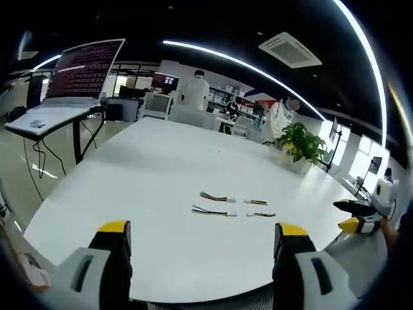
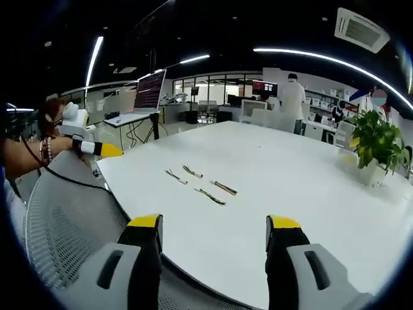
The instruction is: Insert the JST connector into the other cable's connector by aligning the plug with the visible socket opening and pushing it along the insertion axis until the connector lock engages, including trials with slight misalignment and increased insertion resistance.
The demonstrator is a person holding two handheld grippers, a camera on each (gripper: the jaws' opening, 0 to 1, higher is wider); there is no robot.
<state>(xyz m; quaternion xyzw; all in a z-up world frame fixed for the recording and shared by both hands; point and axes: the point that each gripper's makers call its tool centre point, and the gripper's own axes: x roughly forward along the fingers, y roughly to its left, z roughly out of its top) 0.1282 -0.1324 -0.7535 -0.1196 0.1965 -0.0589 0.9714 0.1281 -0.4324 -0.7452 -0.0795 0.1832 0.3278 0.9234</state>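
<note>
Several short JST cables lie on the white table (image 1: pixel 155 168). In the left gripper view, two longer cables with white connectors (image 1: pixel 217 197) (image 1: pixel 209 211) lie left of two shorter ones (image 1: pixel 255 202) (image 1: pixel 261 214). My left gripper (image 1: pixel 203 237) is open, held back near the table's front edge, nothing between its jaws. The right gripper (image 1: pixel 361 216) shows at the far right of that view. In the right gripper view, the cables (image 2: pixel 192 172) (image 2: pixel 224 188) (image 2: pixel 210 196) (image 2: pixel 173 176) lie ahead of my open right gripper (image 2: pixel 214 231). The left gripper (image 2: pixel 97 148) appears at the left, held by a hand.
A potted plant (image 1: pixel 302 143) stands on the table's far right side. A laptop (image 1: pixel 74 81) sits on a stand to the left. Mesh chair backs (image 2: pixel 71 219) stand at the table's near edge. People stand at desks in the background.
</note>
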